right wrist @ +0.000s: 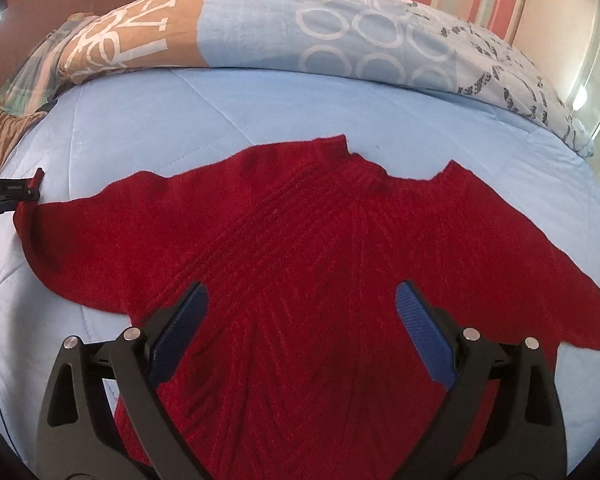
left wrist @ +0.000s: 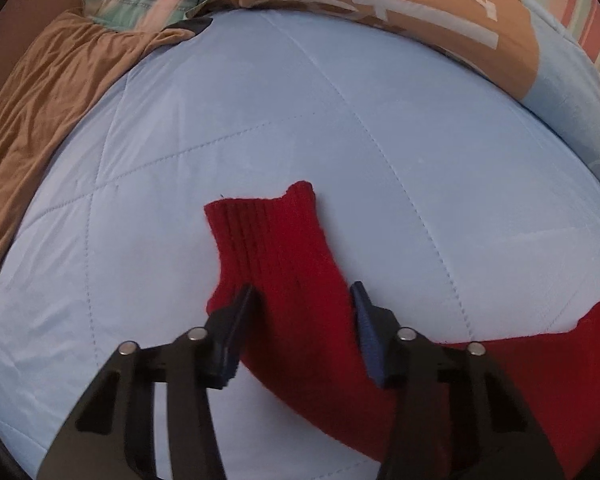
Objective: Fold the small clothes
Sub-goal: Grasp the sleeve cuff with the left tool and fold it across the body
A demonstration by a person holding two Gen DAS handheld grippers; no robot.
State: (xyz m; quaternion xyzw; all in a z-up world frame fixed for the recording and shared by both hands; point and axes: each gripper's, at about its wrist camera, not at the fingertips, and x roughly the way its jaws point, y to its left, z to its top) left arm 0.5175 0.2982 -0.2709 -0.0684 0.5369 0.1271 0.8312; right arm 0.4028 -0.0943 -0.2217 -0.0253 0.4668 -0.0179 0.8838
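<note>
Item: red knit sweater, spread flat on the bed's blue quilt for folding. Left gripper: fingers half-spread astride the sleeve, apparently not yet pinching. Right gripper: fingers wide apart above the body, empty.

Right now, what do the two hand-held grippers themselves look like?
Both look alike. The left hand-held gripper has matte black plastic arms with triangular cut-outs, round silver pivot pins and dark blue ribbed pads on the fingers. The right hand-held gripper has the same black frame, silver pins and brighter-looking blue ribbed pads. No cables or sleeves show on either.
</note>
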